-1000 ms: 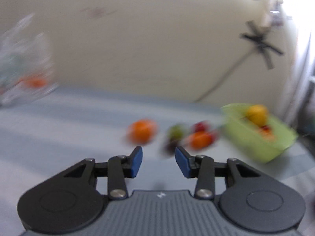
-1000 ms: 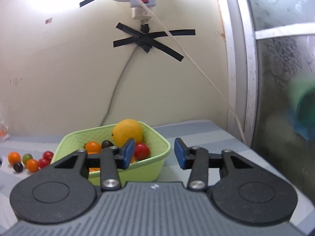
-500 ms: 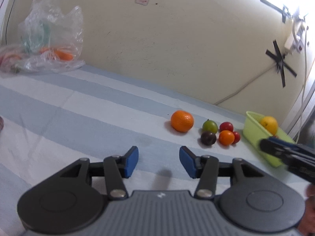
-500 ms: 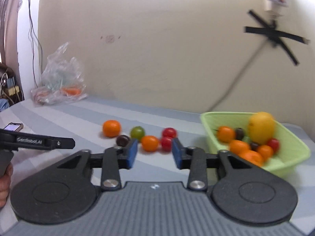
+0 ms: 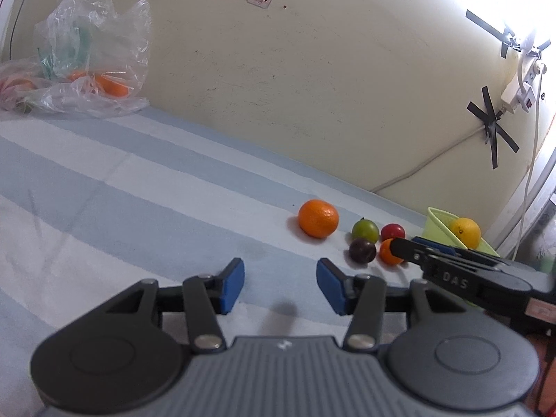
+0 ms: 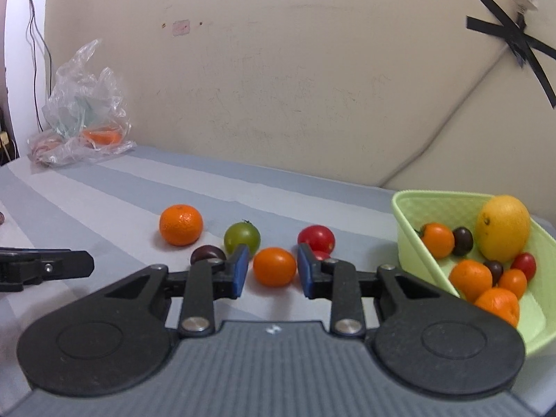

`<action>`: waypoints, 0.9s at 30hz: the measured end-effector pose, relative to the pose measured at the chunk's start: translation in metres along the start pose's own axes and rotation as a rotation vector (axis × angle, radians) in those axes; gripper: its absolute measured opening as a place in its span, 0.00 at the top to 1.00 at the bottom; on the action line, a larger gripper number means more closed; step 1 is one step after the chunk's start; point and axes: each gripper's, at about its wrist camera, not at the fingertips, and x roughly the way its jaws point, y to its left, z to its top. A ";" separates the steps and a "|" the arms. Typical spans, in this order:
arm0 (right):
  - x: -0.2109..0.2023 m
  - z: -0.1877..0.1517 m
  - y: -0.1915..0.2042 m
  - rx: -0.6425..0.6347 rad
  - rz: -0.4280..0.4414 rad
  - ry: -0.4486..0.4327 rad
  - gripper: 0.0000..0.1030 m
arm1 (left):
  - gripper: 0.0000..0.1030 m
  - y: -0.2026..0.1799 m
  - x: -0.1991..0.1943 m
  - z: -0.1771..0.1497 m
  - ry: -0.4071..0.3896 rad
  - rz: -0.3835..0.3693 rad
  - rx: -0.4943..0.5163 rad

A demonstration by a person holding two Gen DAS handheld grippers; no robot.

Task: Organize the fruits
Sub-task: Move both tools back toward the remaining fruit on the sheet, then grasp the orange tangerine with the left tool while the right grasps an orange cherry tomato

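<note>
Right wrist view shows the striped worktop [image 6: 104,187], then the green basket [image 6: 434,205] at its right, holding a lemon [image 6: 504,226] and small fruits. The right gripper [image 6: 271,267] has just been closing; its fingers [image 6: 239,267] flank an orange tomato [image 6: 274,266] without clearly pressing it. The left gripper [image 5: 279,288] has its fingers spread over bare cloth. A mandarin [image 6: 180,224], green tomato [image 6: 242,238] and red tomato [image 6: 317,238] lie near.

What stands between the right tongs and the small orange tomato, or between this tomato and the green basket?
Nothing visible blocks the right tongs: the orange tomato already sits between their closing blue pads, not yet gripped. Toward the green basket, two red tomatoes lie just beyond the right pad, so lifting over them seems safer.
</note>
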 end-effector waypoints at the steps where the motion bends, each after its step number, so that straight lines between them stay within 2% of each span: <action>1: 0.002 0.000 0.001 -0.012 -0.004 0.007 0.68 | 0.54 0.000 0.000 0.000 0.000 0.000 0.001; 5: 0.011 0.001 0.002 -0.030 -0.020 0.053 0.66 | 0.54 -0.002 0.000 -0.001 0.000 0.007 0.007; 8: 0.018 0.002 -0.003 0.005 -0.025 0.094 0.70 | 0.54 -0.004 0.003 0.000 0.005 0.008 0.013; 15: -0.013 -0.009 -0.009 0.058 -0.005 0.037 0.71 | 0.42 -0.008 0.031 0.024 0.010 -0.009 -0.039; 18: -0.031 -0.021 -0.013 0.102 0.018 0.049 0.71 | 0.42 -0.018 0.049 0.040 0.019 -0.005 -0.024; 22: -0.048 -0.032 -0.018 0.126 0.017 0.023 0.71 | 0.41 -0.040 0.071 0.053 0.021 0.017 0.047; 26: -0.046 -0.032 -0.015 0.116 0.012 0.014 0.71 | 0.41 -0.054 0.091 0.053 0.064 0.050 0.093; 27: -0.044 -0.031 -0.015 0.115 0.019 0.014 0.71 | 0.44 -0.054 0.095 0.051 0.078 0.056 0.089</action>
